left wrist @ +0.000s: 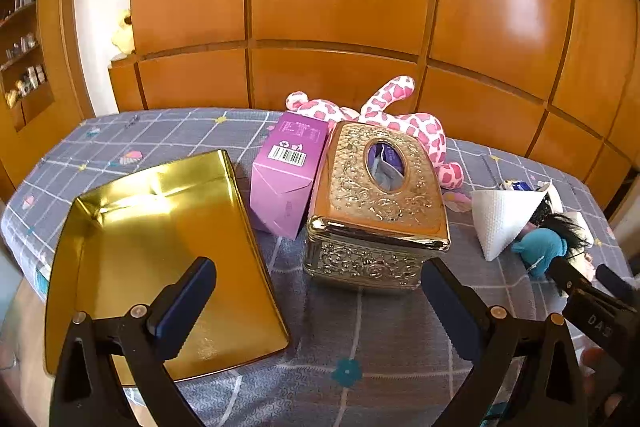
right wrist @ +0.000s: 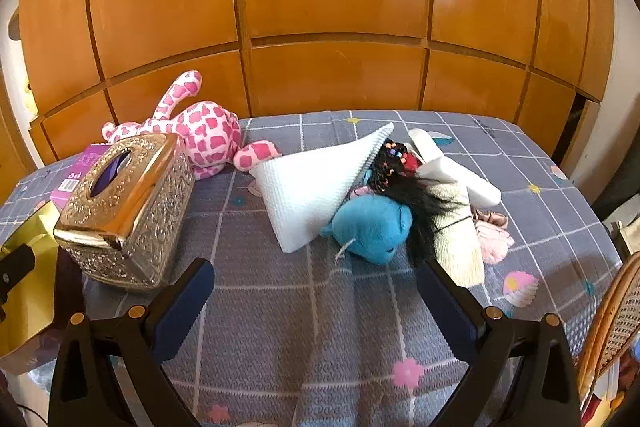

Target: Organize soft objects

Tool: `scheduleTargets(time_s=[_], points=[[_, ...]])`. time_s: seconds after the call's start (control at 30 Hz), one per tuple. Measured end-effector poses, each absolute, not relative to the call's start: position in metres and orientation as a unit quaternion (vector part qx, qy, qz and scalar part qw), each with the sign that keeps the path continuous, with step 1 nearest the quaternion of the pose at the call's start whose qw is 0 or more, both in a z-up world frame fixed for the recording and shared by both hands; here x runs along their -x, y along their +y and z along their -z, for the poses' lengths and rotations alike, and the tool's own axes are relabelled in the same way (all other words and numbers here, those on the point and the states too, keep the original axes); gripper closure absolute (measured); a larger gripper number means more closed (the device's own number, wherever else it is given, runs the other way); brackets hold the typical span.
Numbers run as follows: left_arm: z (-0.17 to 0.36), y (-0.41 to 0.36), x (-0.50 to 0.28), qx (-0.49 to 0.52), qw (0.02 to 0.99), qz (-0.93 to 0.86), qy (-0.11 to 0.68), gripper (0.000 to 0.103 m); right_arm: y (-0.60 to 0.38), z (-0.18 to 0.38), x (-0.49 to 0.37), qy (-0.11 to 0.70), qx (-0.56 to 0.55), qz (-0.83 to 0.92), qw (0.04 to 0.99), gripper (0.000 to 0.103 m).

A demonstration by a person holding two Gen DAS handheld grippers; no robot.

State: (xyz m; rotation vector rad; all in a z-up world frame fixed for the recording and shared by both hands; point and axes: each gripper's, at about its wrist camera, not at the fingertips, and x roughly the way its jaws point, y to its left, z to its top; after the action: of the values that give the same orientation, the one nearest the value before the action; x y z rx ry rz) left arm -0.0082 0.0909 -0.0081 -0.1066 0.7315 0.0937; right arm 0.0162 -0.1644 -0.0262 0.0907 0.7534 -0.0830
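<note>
A pink spotted plush toy (left wrist: pixel 394 121) lies at the back of the table; it also shows in the right wrist view (right wrist: pixel 202 131). A blue plush (right wrist: pixel 372 227) lies in a pile with a folded white paper towel (right wrist: pixel 316 183), a black-haired doll (right wrist: pixel 404 179), a white cloth (right wrist: pixel 456 223) and a pink cloth (right wrist: pixel 494 237). The pile shows at the right in the left wrist view, with the blue plush (left wrist: pixel 540 247). My left gripper (left wrist: pixel 320 301) is open and empty, before the gold tissue box (left wrist: pixel 378 203). My right gripper (right wrist: pixel 316 295) is open and empty, in front of the blue plush.
A shallow gold tray (left wrist: pixel 132 307) lies at the left on the grey checked tablecloth (left wrist: pixel 380 339). A purple carton (left wrist: pixel 286 175) lies between the tray and the tissue box. Wooden cabinet doors (right wrist: pixel 320 7) stand behind. A wicker chair (right wrist: pixel 616 315) stands at the right.
</note>
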Motion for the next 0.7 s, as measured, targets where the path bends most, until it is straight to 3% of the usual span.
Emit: scheduleTargets(time_s=[0.7], points=[[0.003, 0.069, 0.017, 0.019, 0.938, -0.022, 0.344, 0.000, -0.196, 0.024, -0.026, 0.370, -0.059, 0.047, 0.926, 0.000]])
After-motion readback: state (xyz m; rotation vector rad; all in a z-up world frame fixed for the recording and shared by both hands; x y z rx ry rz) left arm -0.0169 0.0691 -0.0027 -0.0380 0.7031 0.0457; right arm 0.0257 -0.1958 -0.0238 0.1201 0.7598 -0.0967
